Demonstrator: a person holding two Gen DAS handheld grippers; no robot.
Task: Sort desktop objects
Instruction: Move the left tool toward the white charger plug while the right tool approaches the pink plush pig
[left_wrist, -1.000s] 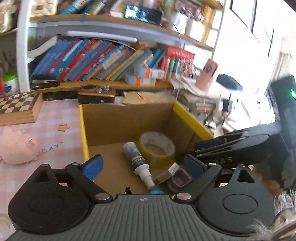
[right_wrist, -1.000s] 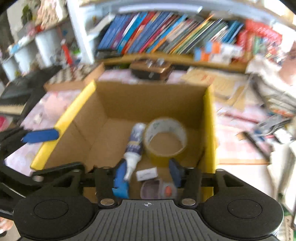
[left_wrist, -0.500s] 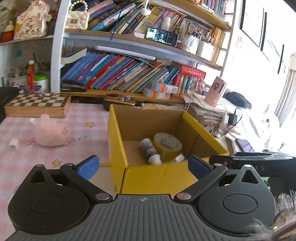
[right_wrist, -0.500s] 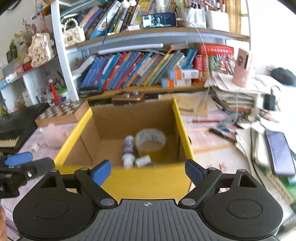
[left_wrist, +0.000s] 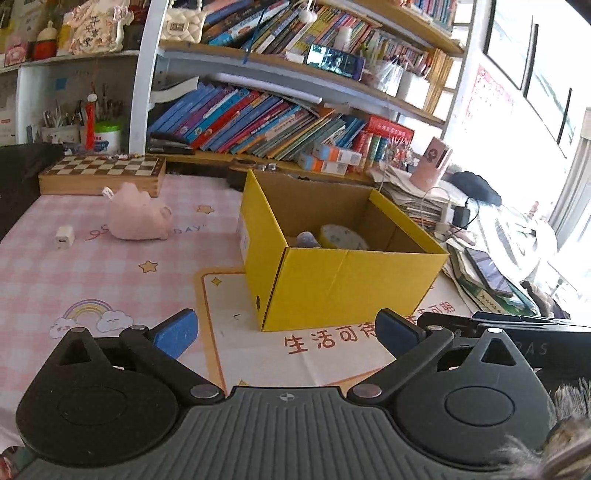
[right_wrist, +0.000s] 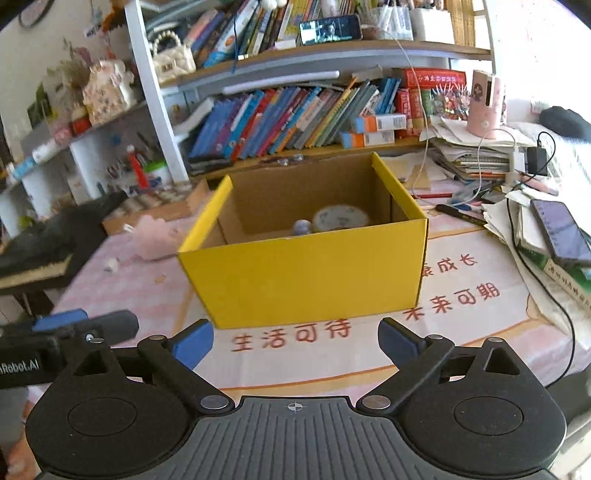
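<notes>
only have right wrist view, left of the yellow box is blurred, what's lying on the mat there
Observer: A pink plush toy lies on the mat left of the yellow box, apart from it.
Operator: anything beside it
Observer: A small white cube sits further left, not touching the plush.
Operator: left gripper holding anything
Observer: No, the left gripper is open and empty.

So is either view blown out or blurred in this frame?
Left wrist view: window side at the right washes out to white, while the yellow box and pink plush stay sharp. Right wrist view: its left edge is smeared, blurring the plush; the upper right corner is overexposed. Both show fisheye bending of the shelves.
</notes>
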